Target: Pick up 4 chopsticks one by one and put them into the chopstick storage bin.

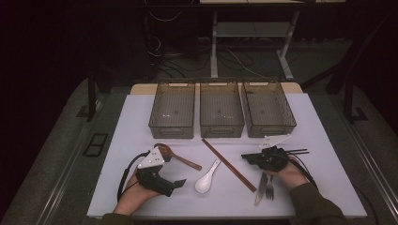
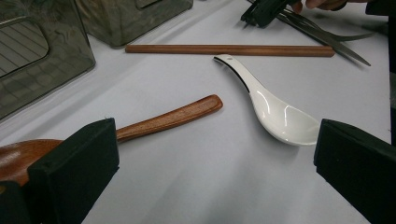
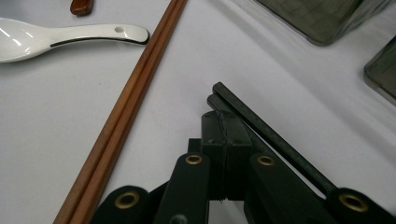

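From the high view, the left tool [image 1: 179, 183] rests low on the white tabletop [image 1: 117, 140], jaws spread wide and empty, aimed toward the white spoon [image 1: 206, 179]. The wooden spoon [image 1: 174, 155] lies just behind it. The right tool [image 1: 245, 156] lies on its side near the right bin [image 1: 268, 108], pointing left, just beside the black chopsticks [image 1: 296, 151]. The brown chopsticks [image 1: 228, 164] run diagonally between the two tools. A knife [image 1: 261, 188] and a fork [image 1: 270, 187] lie under the right hand [image 1: 288, 173].

In the left gripper view, the jaws stand far apart with nothing between them; the white spoon [image 2: 275, 109] lies ahead near the right jaw, and the wooden spoon [image 2: 154, 122] passes behind the left jaw.

In the right gripper view, the jaws are pressed together, empty as far as I can see, with the black chopsticks [image 3: 268, 133] lying against their right side. The brown chopsticks [image 3: 126, 107] lie to the left.
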Motion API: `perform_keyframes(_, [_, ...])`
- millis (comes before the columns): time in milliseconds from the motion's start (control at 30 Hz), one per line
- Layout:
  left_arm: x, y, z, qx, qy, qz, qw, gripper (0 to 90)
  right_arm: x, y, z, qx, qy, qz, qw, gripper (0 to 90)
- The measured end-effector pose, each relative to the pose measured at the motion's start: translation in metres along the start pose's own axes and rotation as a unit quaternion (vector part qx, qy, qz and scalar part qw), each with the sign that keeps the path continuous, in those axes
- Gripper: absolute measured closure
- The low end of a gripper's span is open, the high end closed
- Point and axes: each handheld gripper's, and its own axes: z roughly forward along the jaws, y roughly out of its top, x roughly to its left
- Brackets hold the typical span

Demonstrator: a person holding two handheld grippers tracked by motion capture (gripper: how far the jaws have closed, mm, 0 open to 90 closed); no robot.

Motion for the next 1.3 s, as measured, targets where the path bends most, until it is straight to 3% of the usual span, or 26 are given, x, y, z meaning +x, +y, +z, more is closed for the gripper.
perform_keyframes(1300, [0.0,0.0,0.001,0.005,-0.002,0.001,1.0,0.0,-0.016,0.022,0.02,-0.01,-0.025,0.017,0.9995,89.3])
